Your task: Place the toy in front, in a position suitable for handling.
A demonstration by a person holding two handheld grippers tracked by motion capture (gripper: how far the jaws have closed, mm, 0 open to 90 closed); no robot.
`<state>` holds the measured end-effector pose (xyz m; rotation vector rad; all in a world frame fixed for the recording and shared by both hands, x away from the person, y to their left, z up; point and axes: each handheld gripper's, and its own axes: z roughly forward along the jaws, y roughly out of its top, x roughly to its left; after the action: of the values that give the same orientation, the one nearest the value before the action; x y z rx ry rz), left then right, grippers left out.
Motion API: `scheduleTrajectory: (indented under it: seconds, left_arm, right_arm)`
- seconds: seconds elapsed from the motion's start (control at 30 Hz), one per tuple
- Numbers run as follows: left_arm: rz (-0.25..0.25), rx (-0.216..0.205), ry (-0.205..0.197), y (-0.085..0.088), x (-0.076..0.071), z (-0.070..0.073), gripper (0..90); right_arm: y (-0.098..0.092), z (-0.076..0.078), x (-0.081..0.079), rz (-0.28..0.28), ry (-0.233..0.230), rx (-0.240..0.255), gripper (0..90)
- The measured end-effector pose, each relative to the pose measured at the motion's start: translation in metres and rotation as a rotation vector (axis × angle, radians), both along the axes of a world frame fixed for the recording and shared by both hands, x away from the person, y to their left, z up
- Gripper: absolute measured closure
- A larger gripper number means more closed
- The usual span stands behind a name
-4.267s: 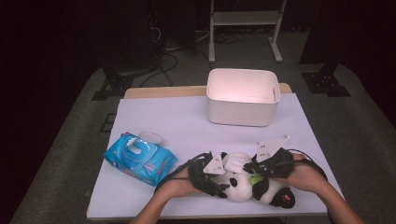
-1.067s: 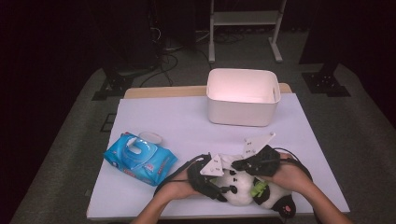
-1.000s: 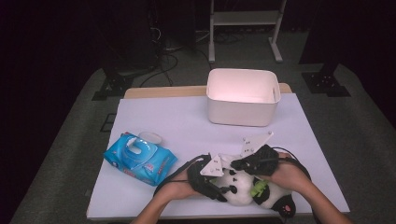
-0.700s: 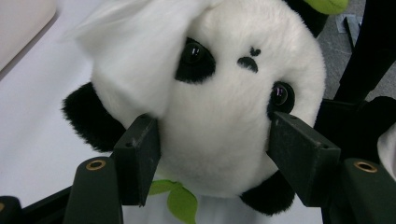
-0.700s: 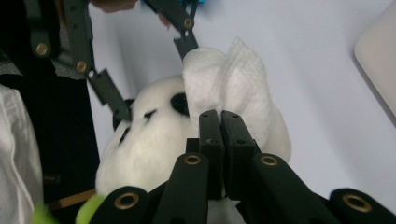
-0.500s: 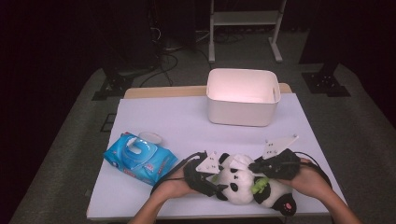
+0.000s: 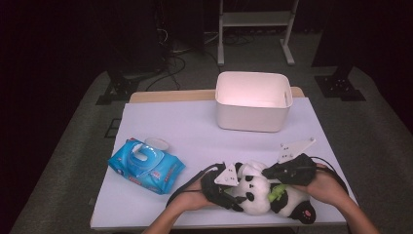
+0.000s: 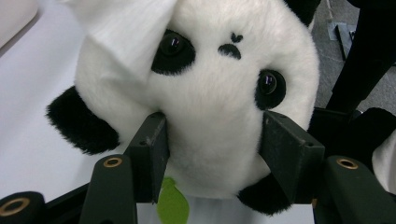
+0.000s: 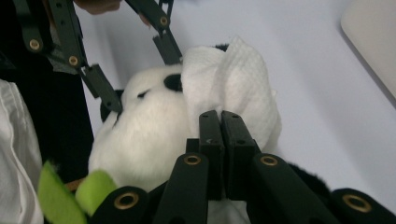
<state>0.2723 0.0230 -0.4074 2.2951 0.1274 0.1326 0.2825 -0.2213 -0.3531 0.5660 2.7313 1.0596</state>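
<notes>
The tabletop is evenly lit from above while the room around it stays dark. Both close views are sharp; shadows are soft.

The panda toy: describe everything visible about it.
The panda toy is plush, white with black ears, limbs and eye patches, glossy eyes and a green felt piece. It lies at the table's near edge. The left gripper clamps its head; a white wipe, pinched by the right gripper, lies against its head.

Shut right tongs pinching white wipe on plush panda, white table
</notes>
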Motion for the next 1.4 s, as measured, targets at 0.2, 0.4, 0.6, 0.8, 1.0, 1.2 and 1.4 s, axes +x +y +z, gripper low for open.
scheduleTrajectory:
  seconds: [0.2, 0.4, 0.6, 0.8, 1.0, 1.2, 1.4]
  left_arm:
    - [-0.014, 0.002, -0.008, -0.002, -0.003, 0.000, 41.6]
    - [-0.009, -0.008, -0.010, 0.001, -0.003, -0.001, 40.9]
    - [-0.012, -0.001, -0.016, 0.002, -0.002, -0.001, 40.9]
    - [-0.014, -0.003, 0.000, 0.001, 0.000, -0.002, 39.3]
    - [-0.009, -0.002, -0.011, 0.006, 0.003, -0.001, 41.5]
    - [-0.002, 0.000, -0.027, 0.015, 0.007, 0.005, 43.7]
    - [0.024, -0.002, -0.039, 0.014, 0.012, 0.002, 44.9]
  right_arm:
    - [0.032, 0.002, 0.015, 0.036, -0.009, -0.025, 87.4]
    - [0.046, -0.003, 0.024, 0.053, -0.003, -0.033, 87.4]
    - [0.020, 0.001, 0.016, 0.000, 0.001, -0.005, 87.3]
    - [0.019, -0.001, 0.016, -0.028, -0.016, -0.003, 87.3]
    - [0.029, -0.003, 0.021, 0.004, -0.025, -0.001, 87.3]
    - [0.010, 0.004, -0.011, 0.030, -0.048, 0.032, 87.3]
    - [0.002, -0.003, -0.040, 0.048, -0.057, 0.042, 87.2]
